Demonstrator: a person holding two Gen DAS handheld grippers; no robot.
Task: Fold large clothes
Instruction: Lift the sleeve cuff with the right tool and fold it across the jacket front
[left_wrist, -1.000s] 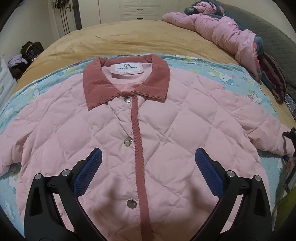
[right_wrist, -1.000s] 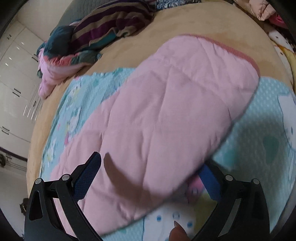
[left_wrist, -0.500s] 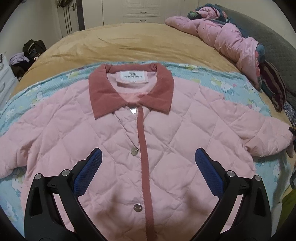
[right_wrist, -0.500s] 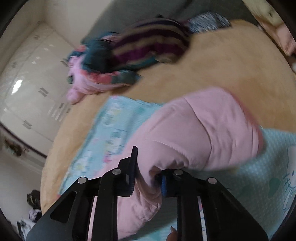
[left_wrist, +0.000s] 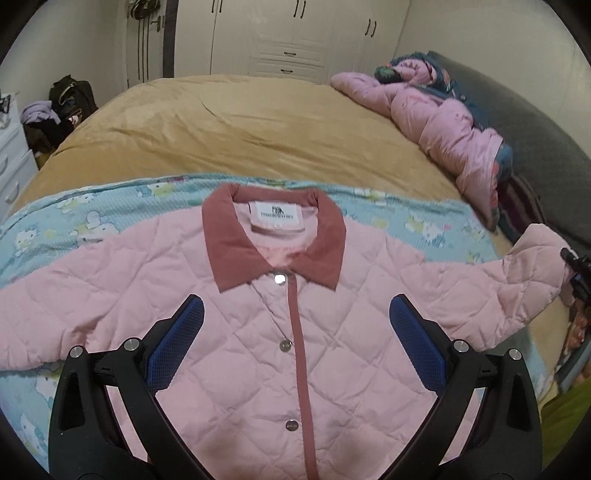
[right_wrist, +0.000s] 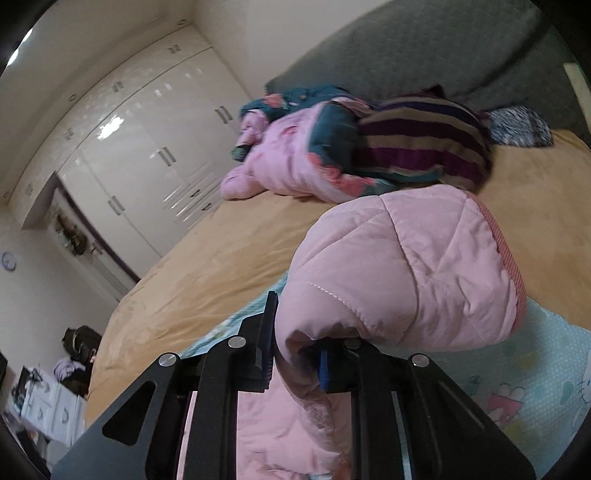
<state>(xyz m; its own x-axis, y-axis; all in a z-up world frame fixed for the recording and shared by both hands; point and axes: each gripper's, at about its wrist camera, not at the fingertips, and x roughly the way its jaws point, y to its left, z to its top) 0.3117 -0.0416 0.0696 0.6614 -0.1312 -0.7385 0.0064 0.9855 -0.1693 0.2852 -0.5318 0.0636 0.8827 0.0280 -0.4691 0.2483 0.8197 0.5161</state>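
A pink quilted jacket (left_wrist: 240, 332) with a dark pink collar (left_wrist: 273, 240) lies face up and buttoned on a light blue cartoon blanket (left_wrist: 74, 221) on the bed. My left gripper (left_wrist: 295, 332) is open and empty, hovering above the jacket's chest. My right gripper (right_wrist: 295, 354) is shut on the jacket's right sleeve (right_wrist: 399, 266) and holds it lifted off the blanket. In the left wrist view that sleeve (left_wrist: 528, 273) rises at the far right, with the right gripper (left_wrist: 576, 273) at its cuff.
A tan bedspread (left_wrist: 240, 125) covers the bed. A heap of pink, teal and striped clothes (left_wrist: 443, 122) lies at the headboard side, also in the right wrist view (right_wrist: 354, 155). White wardrobes (left_wrist: 288, 33) stand behind. A dark bag (left_wrist: 70, 96) sits at far left.
My right gripper closed on the right sleeve and lifted it off the blanket. My left gripper drew back and tilted up, so the jacket sits lower in its view.
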